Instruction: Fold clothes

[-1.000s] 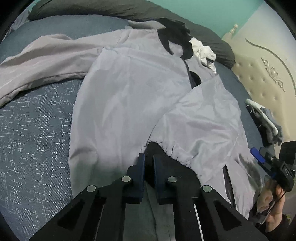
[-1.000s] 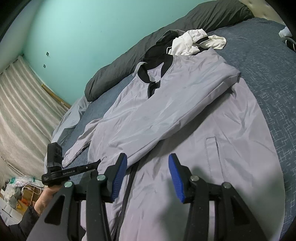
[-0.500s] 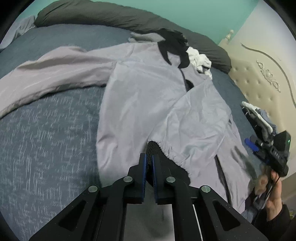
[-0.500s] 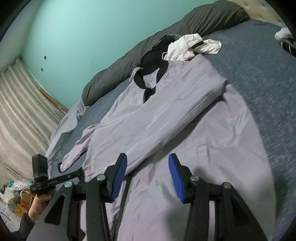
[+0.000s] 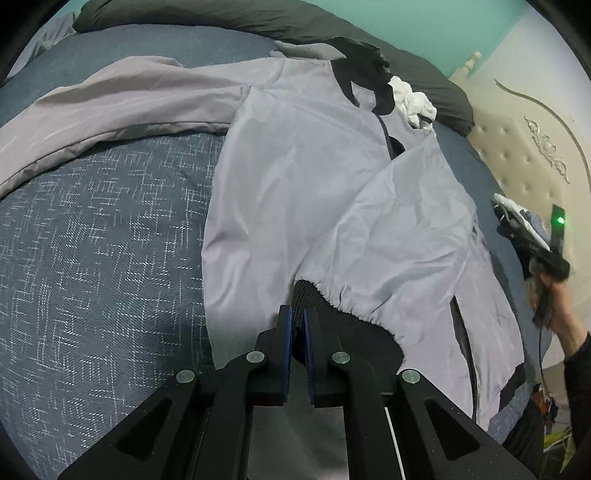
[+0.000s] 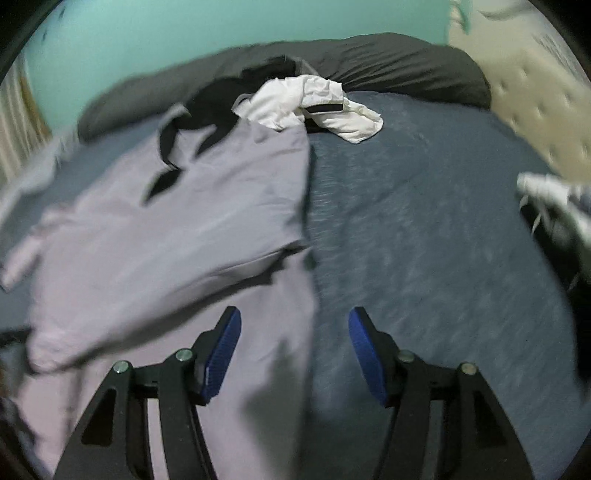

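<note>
The left gripper [image 5: 297,325] is clamped on the black ribbed cuff [image 5: 317,299] of a sleeve folded across a grey jacket [image 5: 295,162]. The jacket lies spread on a dark blue bed cover [image 5: 92,240], front up, its black collar [image 5: 364,79] at the far end. The right gripper [image 6: 294,354] hangs above the jacket's edge, where grey cloth meets bed cover; its jaws have just been opening, stand wide apart, and hold nothing. That view is blurred. Beyond the collar, touching it, lies a crumpled white garment [image 6: 314,105]. Past that runs a dark grey bolster [image 6: 388,66] against a teal wall [image 6: 166,33]. A cream padded headboard [image 5: 517,147] stands beside the jacket's folded-sleeve side
</note>
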